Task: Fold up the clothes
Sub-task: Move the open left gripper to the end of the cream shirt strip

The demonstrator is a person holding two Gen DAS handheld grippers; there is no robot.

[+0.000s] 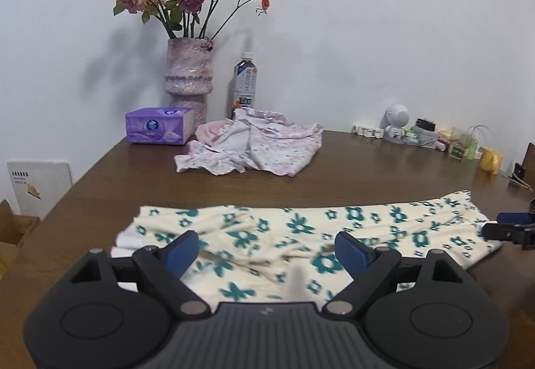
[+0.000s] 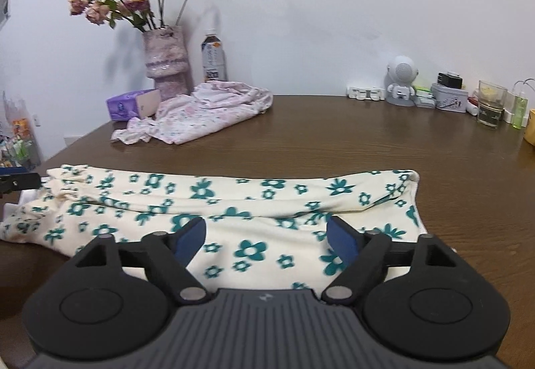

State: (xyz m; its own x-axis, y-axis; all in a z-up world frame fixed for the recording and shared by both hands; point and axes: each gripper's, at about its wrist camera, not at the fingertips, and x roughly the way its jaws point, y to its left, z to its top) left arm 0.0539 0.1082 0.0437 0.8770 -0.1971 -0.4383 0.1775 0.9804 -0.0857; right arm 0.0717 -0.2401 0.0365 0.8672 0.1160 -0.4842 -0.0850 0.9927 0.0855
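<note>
A cream garment with teal flowers [image 1: 294,235] lies folded lengthwise across the near part of the brown table [image 1: 367,175]; it also shows in the right wrist view [image 2: 234,205]. My left gripper [image 1: 267,248] is open and empty, hovering over the garment's left half. My right gripper [image 2: 267,237] is open and empty over its right half; its tips show at the right edge of the left wrist view [image 1: 508,228]. A crumpled pink-patterned garment [image 1: 254,148] lies at the back of the table, also in the right wrist view [image 2: 197,114].
A vase of dried roses [image 1: 189,81], a drink bottle [image 1: 245,84] and a purple tissue pack [image 1: 158,129] stand behind the pink garment. A white astronaut figure [image 2: 403,81], a tin [image 2: 449,99], a glass [image 2: 490,108] and small items line the back right.
</note>
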